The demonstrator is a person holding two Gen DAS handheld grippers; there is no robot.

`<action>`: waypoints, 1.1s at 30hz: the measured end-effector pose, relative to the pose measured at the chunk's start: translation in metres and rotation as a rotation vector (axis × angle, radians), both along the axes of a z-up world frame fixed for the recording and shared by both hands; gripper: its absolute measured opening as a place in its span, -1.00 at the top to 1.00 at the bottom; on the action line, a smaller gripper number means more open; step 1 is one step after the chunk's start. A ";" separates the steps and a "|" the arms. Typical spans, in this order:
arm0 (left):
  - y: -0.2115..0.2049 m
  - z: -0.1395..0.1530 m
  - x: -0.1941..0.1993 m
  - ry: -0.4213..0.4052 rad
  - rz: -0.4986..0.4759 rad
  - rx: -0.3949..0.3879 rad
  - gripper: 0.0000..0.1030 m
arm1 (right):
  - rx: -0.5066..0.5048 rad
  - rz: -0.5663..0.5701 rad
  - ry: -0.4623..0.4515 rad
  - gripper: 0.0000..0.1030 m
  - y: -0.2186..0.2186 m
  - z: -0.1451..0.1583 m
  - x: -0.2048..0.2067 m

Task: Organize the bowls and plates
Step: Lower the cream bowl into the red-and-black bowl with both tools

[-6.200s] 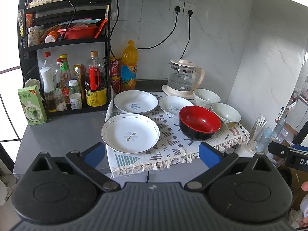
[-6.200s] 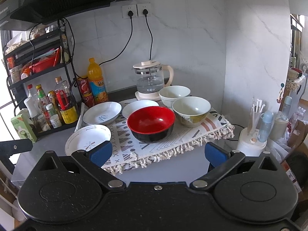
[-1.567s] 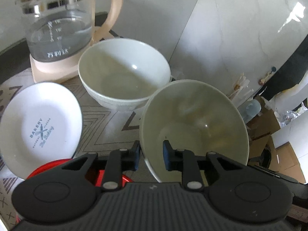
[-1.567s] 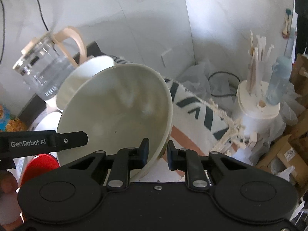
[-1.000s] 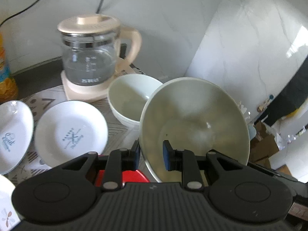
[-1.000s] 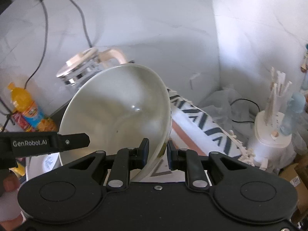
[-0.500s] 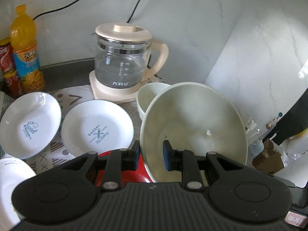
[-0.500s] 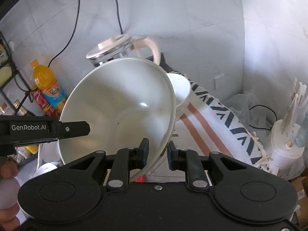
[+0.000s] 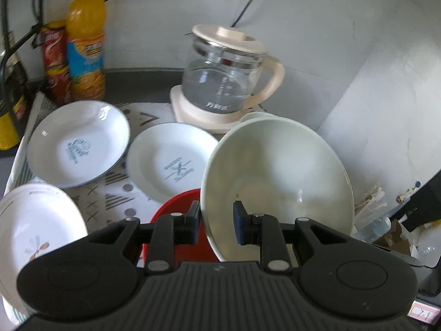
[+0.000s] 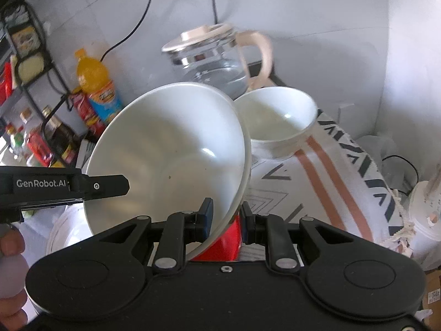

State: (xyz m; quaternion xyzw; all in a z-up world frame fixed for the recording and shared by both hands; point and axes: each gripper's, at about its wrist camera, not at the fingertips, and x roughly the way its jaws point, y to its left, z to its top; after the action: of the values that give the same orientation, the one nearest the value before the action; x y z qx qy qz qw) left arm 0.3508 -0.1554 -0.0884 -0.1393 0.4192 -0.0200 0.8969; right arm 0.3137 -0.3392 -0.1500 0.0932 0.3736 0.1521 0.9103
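The left gripper and the right gripper each pinch the rim of the same cream bowl from opposite sides, holding it tilted in the air above the red bowl. To nest it well, I judge both grips should level together and lower at one pace, so the rim neither twists in the pads nor strikes the white bowl just beside it. Centre it over the red bowl before either grip loosens.
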 end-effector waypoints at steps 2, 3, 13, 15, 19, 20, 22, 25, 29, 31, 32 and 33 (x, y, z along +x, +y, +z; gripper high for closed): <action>0.002 -0.003 -0.003 0.007 0.018 0.000 0.56 | -0.005 0.019 0.008 0.61 0.003 -0.002 0.001; 0.003 -0.005 -0.005 0.013 0.027 0.000 0.56 | -0.006 0.027 0.015 0.61 0.005 -0.003 0.002; 0.009 -0.025 -0.019 0.078 0.084 -0.005 0.55 | -0.018 0.106 0.083 0.61 0.011 -0.021 0.003; 0.010 -0.028 -0.022 0.090 0.089 -0.011 0.55 | -0.015 0.115 0.097 0.61 0.012 -0.025 0.003; 0.012 -0.036 -0.023 0.115 0.111 -0.016 0.55 | -0.028 0.138 0.105 0.59 0.015 -0.026 0.006; 0.012 -0.037 -0.023 0.120 0.116 -0.017 0.55 | -0.029 0.142 0.108 0.58 0.015 -0.027 0.007; 0.011 -0.039 -0.023 0.128 0.121 -0.014 0.55 | -0.025 0.144 0.116 0.58 0.015 -0.028 0.010; 0.010 -0.042 -0.022 0.143 0.124 -0.005 0.53 | -0.024 0.148 0.125 0.58 0.016 -0.030 0.013; 0.007 -0.043 -0.020 0.158 0.130 0.014 0.53 | -0.039 0.165 0.133 0.58 0.019 -0.033 0.016; 0.006 -0.042 -0.019 0.159 0.132 0.028 0.52 | -0.041 0.172 0.141 0.58 0.020 -0.034 0.017; 0.006 -0.041 -0.018 0.162 0.132 0.031 0.50 | -0.041 0.172 0.144 0.58 0.020 -0.035 0.018; 0.006 -0.041 -0.017 0.165 0.134 0.035 0.48 | -0.043 0.172 0.145 0.57 0.021 -0.035 0.019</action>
State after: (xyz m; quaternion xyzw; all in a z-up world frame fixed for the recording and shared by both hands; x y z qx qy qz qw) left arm 0.3336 -0.1499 -0.1290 -0.1523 0.4817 0.0588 0.8610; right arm 0.3323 -0.3187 -0.1854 0.0520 0.4485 0.2145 0.8661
